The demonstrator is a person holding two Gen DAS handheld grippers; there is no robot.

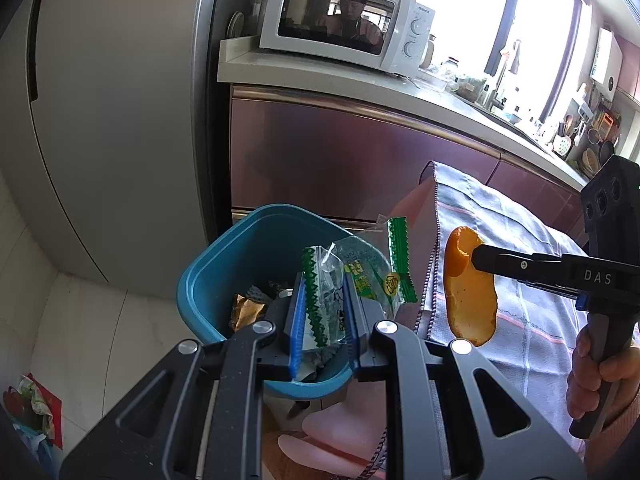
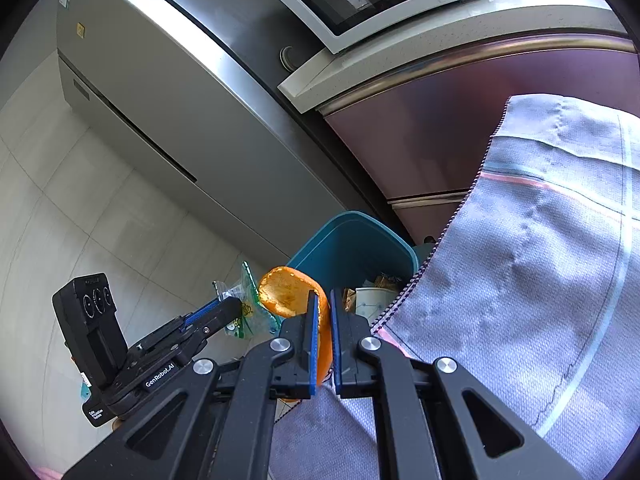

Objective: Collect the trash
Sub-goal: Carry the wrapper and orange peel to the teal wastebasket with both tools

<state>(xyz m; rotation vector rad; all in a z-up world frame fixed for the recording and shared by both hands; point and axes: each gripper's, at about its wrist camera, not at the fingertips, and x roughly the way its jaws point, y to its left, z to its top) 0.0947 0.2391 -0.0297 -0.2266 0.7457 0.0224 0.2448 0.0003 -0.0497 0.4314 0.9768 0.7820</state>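
My left gripper is shut on a clear plastic wrapper with green zigzag edges, held over the rim of a blue bin. The bin holds several pieces of trash, among them a brown packet and a paper cup. My right gripper is shut on a curved orange peel. In the left wrist view the peel hangs from the right gripper just right of the bin, over the cloth. The right wrist view shows the left gripper with the wrapper left of the peel.
A grey checked cloth covers a table edge to the right of the bin. Behind stand a grey fridge, maroon cabinets and a counter with a white microwave. A colourful packet lies on the tiled floor at left.
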